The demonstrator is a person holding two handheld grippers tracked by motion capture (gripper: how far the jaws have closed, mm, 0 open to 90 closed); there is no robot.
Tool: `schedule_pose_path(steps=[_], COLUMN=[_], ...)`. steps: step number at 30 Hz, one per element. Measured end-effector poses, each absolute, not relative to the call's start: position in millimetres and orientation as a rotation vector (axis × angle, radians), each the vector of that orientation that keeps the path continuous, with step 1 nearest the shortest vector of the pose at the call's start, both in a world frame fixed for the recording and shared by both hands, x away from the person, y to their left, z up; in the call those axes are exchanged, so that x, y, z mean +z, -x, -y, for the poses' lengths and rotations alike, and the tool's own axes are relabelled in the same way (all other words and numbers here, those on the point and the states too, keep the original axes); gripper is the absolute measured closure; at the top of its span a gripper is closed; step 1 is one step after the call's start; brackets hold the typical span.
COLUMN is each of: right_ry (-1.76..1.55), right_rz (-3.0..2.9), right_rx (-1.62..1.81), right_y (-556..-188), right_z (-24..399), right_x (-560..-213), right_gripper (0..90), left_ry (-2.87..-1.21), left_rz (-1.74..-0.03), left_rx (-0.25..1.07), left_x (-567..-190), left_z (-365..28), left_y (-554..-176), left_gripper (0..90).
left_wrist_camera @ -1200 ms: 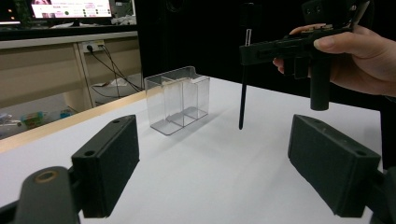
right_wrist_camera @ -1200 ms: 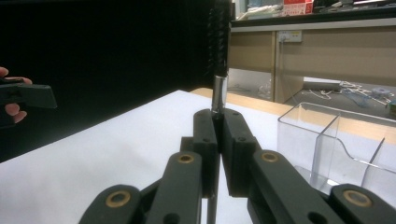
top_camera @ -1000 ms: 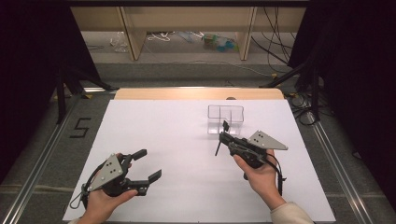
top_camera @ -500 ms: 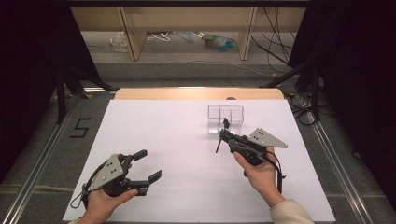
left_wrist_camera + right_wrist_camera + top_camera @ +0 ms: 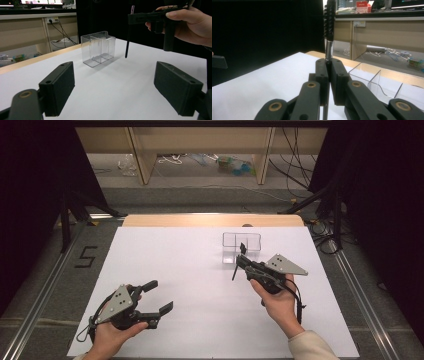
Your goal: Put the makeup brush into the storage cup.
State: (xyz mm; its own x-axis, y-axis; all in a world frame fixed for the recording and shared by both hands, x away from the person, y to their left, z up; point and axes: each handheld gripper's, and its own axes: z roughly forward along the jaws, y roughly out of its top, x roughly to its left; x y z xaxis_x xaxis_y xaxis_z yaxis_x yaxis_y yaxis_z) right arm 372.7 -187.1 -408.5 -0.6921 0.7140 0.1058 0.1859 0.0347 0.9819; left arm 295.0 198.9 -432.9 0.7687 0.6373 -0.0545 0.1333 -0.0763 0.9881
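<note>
From the high view, the right gripper [image 5: 241,257] hangs just short of the clear organiser box [image 5: 241,247] on the white desk [image 5: 190,270], its jaws pinching a thin black wand [image 5: 235,270] that points down beside the box's near wall. The left gripper [image 5: 160,297] rests well apart near the desk's front edge, its jaws spread and empty.

In the left gripper view, the wand [image 5: 128,40] hangs upright, its lower tip off the desk and just beside the box [image 5: 98,48]. To do this well, I judge the hand should lift until the tip clears the rim, then centre over one compartment before lowering.

In the right gripper view, the jaws press on the wand's metal collar [image 5: 329,51], bristles above. Keep that pinch firm and the stem vertical, so it drops in without nudging the light box [image 5: 377,82].
</note>
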Motion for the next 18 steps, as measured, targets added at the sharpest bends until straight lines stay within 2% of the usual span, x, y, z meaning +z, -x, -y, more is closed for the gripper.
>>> schedule_pose_path(steps=[18], right_ry=[-0.9], right_rz=[-1.892], right_rx=[1.683], right_y=[-378.8], right_z=[186.3], right_x=[-406.0], right_gripper=[85.6], left_ry=[-1.615], left_rz=[-0.63], left_rx=[0.463], left_x=[-433.3], left_z=[-199.0], left_y=[-295.8], left_gripper=[17.1])
